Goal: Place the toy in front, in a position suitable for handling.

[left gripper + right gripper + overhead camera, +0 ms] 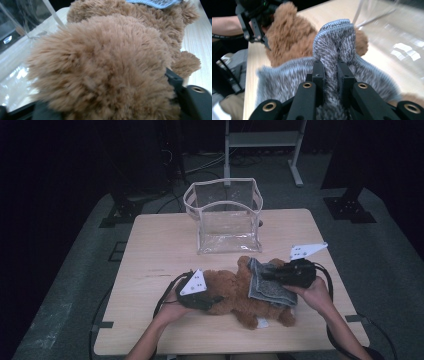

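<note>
A brown teddy bear (240,295) lies on its side on the tabletop (150,250), near the front edge, with a grey knitted cloth (267,287) over its middle. The right gripper (280,274) comes from the right, and its jaws are pressed together on a raised fold of the cloth (332,50), so the knit stands up between them. The left gripper (212,299) is at the left end of the bear (105,67); the fur lies between its jaws and covers them, so I cannot tell if they press on it. A clear bag (225,215) with white edges stands open behind the bear, apart from it.
</note>
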A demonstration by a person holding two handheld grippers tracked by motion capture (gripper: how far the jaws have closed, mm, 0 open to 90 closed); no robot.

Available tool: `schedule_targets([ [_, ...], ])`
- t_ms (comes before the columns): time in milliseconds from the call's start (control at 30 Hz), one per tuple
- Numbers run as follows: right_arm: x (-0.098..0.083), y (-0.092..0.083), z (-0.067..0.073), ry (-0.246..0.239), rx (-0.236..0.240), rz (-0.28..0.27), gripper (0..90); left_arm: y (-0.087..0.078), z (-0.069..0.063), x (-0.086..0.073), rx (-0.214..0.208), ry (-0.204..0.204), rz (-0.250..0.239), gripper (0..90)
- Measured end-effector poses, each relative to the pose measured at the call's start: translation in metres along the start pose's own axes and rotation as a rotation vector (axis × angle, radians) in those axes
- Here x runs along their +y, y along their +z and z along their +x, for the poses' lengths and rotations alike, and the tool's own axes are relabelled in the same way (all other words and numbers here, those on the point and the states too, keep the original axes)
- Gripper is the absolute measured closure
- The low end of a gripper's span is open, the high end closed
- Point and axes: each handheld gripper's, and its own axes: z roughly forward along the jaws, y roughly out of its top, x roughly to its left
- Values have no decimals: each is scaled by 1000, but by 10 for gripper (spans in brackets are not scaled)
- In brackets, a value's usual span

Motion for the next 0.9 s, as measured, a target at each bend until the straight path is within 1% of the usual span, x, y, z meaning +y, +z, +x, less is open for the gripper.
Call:
schedule_targets([
  [33,-9,7,7,6,27,-12,795,-3,1,-7,-13,-78,-6,154],
  [67,-11,8,12,-2,25,-11,796,-3,1,-7,-13,-78,-6,110],
  [100,-11,8,12,-2,25,-11,796,-5,2,-8,-25,-119,-12,110],
  [133,-14,9,18,-14,23,-16,797,-8,3,-9,-45,-150,-26,85],
  [167,-17,8,25,-21,30,-19,798,-10,3,-9,-57,-162,-33,71],
  [233,-23,7,36,-40,35,-23,799,-11,4,-7,-76,-187,-33,47],
  [300,-27,5,43,-64,33,-25,800,-9,4,-6,-102,-198,-33,34],
  [333,-29,3,46,-71,28,-21,799,-9,3,-5,-107,-195,-36,42],
  [400,-29,0,48,-93,23,-11,801,-10,3,-4,-116,-201,-38,63],
  [433,-29,0,49,-102,19,-5,801,-12,2,-4,-112,-190,-34,105],
  [467,-28,0,49,-110,18,3,800,-13,1,-4,-97,-164,-29,180],
  [500,-25,0,51,-121,12,22,800,-15,-1,-4,-85,-142,-27,309],
  [533,-25,0,51,-121,12,22,800,-16,-3,-4,-66,-110,-22,309],
  [567,-21,0,52,-130,8,34,798,-16,-6,-5,-46,-87,-19,346],
  [600,-15,-1,55,-135,5,32,796,-17,-10,-7,-29,-69,-24,371],
  [633,-1,-2,60,-149,22,-2,795,-17,-13,-9,-15,-67,-37,382],
  [667,5,0,64,-164,32,-19,794,-17,-13,-9,-15,-67,-37,381],
  [700,9,4,67,-178,36,-21,793,-18,-13,-11,-13,-72,-42,380],
  [733,9,4,67,-178,36,-21,793,-18,-13,-11,-13,-72,-42,379],
  [767,12,10,69,-183,40,-13,792,-19,-13,-12,-14,-75,-46,379],
  [800,12,18,70,-197,31,12,792,-19,-13,-13,-15,-76,-46,377],
  [833,10,21,69,-198,28,26,792,-20,-13,-15,-17,-74,-54,376],
  [867,6,20,66,-180,37,25,792,-21,-13,-16,-19,-69,-57,375],
  [900,3,16,62,-164,45,13,792,-21,-14,-16,-20,-71,-59,375],
])
